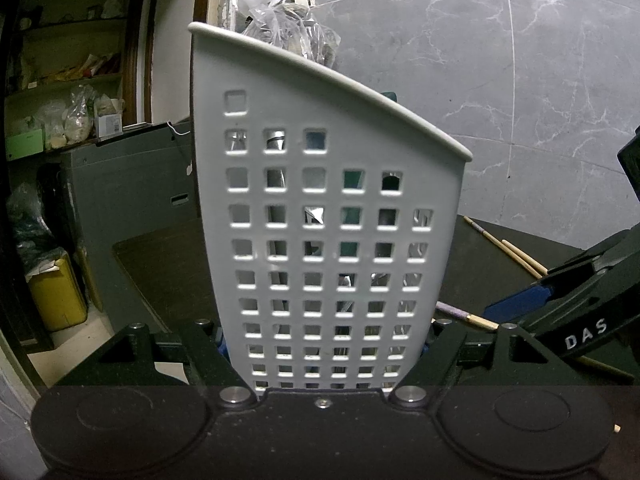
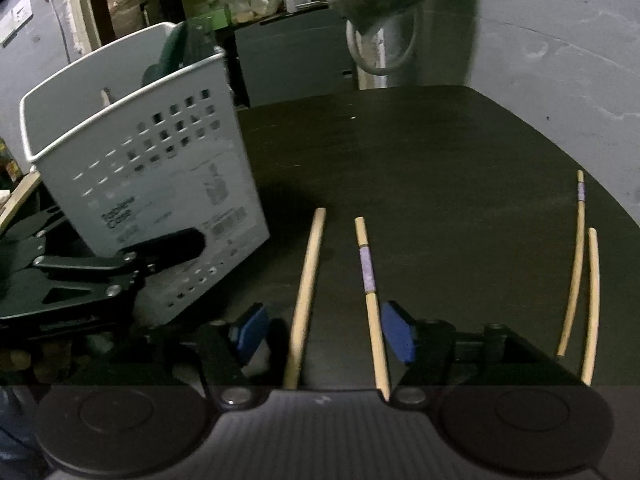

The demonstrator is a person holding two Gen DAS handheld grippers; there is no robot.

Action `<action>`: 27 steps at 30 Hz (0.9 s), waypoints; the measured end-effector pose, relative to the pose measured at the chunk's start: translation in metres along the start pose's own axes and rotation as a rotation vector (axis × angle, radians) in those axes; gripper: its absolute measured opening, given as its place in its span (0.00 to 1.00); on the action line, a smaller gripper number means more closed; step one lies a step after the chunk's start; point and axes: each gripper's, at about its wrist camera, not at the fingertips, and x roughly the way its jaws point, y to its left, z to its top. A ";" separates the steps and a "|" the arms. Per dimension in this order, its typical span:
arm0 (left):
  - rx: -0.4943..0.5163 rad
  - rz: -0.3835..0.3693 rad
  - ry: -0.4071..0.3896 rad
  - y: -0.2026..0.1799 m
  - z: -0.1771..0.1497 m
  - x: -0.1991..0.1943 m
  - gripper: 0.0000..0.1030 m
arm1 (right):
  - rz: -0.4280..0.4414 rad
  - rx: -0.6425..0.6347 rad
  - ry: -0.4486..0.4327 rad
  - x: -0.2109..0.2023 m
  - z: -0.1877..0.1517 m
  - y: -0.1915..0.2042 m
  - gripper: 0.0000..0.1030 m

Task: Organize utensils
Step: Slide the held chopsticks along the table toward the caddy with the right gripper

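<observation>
**Gripping the caddy, chopsticks waiting on the table**

Starting at the far left of the right wrist view, the left gripper [image 2: 172,248] reaches in from the side, one black finger pressed flat against the labelled face of the white perforated caddy [image 2: 160,184]. In the left wrist view the same caddy [image 1: 328,216] fills the frame, its lower end wedged between the two fingers of the left gripper [image 1: 326,350], which are clamped on its sides. Through the square holes, dark green and metallic shapes show inside, too broken up to name. A green item [image 2: 168,56] sticks up above the caddy's rim.

Just right of the caddy, on the dark table [image 2: 440,152], lies a plain wooden chopstick [image 2: 306,292], and beside it a chopstick with a lilac band [image 2: 370,292]. Both lie between the blue pads of the right gripper [image 2: 326,332], whose fingers stand apart with nothing pinched; the banded one lies close to the right-hand pad [image 2: 396,336].

Well apart, near the table's right edge, rest two more chopsticks side by side: a second banded chopstick [image 2: 576,264] and a second plain chopstick [image 2: 592,304].
</observation>
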 end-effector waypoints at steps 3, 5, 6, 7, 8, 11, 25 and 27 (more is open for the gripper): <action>0.000 0.000 0.001 0.000 0.000 0.000 0.74 | -0.007 -0.016 -0.008 0.002 0.001 0.006 0.64; -0.001 -0.001 0.000 0.000 0.000 0.000 0.74 | -0.015 -0.031 -0.013 0.004 0.002 0.009 0.63; -0.002 -0.002 0.000 0.000 0.000 0.000 0.74 | -0.013 -0.031 -0.011 0.005 0.002 0.009 0.63; -0.003 -0.003 -0.001 0.001 0.000 0.000 0.74 | -0.005 -0.022 -0.010 0.004 0.003 0.008 0.63; -0.003 -0.004 -0.002 0.001 0.000 0.000 0.74 | 0.002 -0.008 -0.009 0.003 0.002 0.006 0.62; -0.003 -0.004 -0.004 0.001 -0.001 0.000 0.74 | -0.005 0.009 -0.002 -0.002 -0.001 0.000 0.61; -0.004 -0.005 -0.004 0.005 -0.002 -0.001 0.74 | -0.065 -0.051 0.002 -0.006 -0.011 0.026 0.61; -0.004 -0.006 -0.004 0.005 -0.002 -0.001 0.74 | -0.054 -0.058 -0.004 -0.007 -0.013 0.030 0.58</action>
